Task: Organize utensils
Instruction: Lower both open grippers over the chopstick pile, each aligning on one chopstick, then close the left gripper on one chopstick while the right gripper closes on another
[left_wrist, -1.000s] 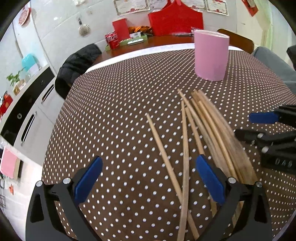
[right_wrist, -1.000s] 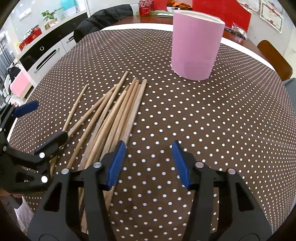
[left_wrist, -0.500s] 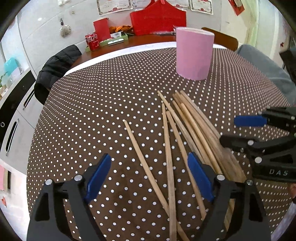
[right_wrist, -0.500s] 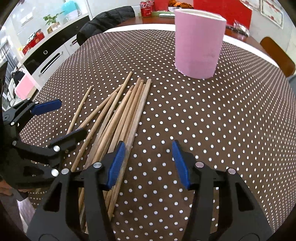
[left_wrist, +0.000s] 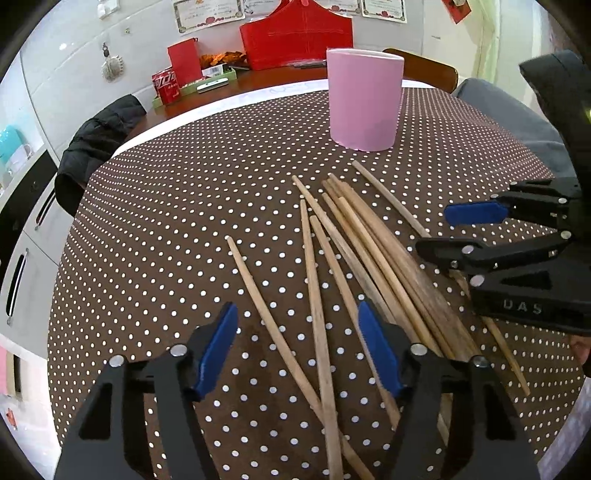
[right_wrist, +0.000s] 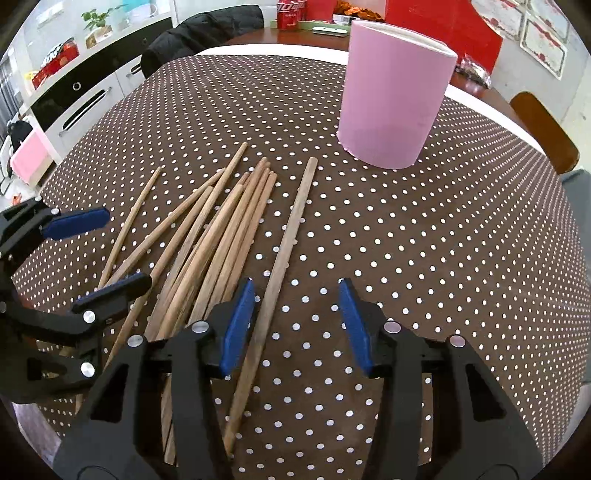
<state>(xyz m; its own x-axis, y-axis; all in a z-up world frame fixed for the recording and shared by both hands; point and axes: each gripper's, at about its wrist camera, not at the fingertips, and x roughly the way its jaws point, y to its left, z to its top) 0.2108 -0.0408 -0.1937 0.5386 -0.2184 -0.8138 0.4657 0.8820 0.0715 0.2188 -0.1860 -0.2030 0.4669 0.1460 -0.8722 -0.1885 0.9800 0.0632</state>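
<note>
Several wooden chopsticks (left_wrist: 369, 240) (right_wrist: 221, 229) lie fanned out on the brown dotted tablecloth (left_wrist: 166, 221). A tall pink holder (left_wrist: 364, 99) (right_wrist: 391, 96) stands upright beyond them. My left gripper (left_wrist: 297, 347) (right_wrist: 96, 258) hovers low over the near ends of three splayed sticks; its jaws are closing around them, the pads not touching. My right gripper (right_wrist: 295, 325) (left_wrist: 458, 230) is also closing. A single chopstick (right_wrist: 291, 229), apart from the bundle, runs between its jaws close to the left pad (right_wrist: 240, 325), unpressed.
A black jacket (left_wrist: 96, 147) hangs over a chair at the table's far left. Red boxes and cola cans (left_wrist: 166, 83) sit on the wooden table behind. A wooden chair back (right_wrist: 543, 125) stands at the right. White cabinets (right_wrist: 85, 99) line the left side.
The left jaws have narrowed around the near sticks and the gripper has tipped up slightly. One chopstick has shifted right, out of the bundle, and now lies between the narrowed right jaws.
</note>
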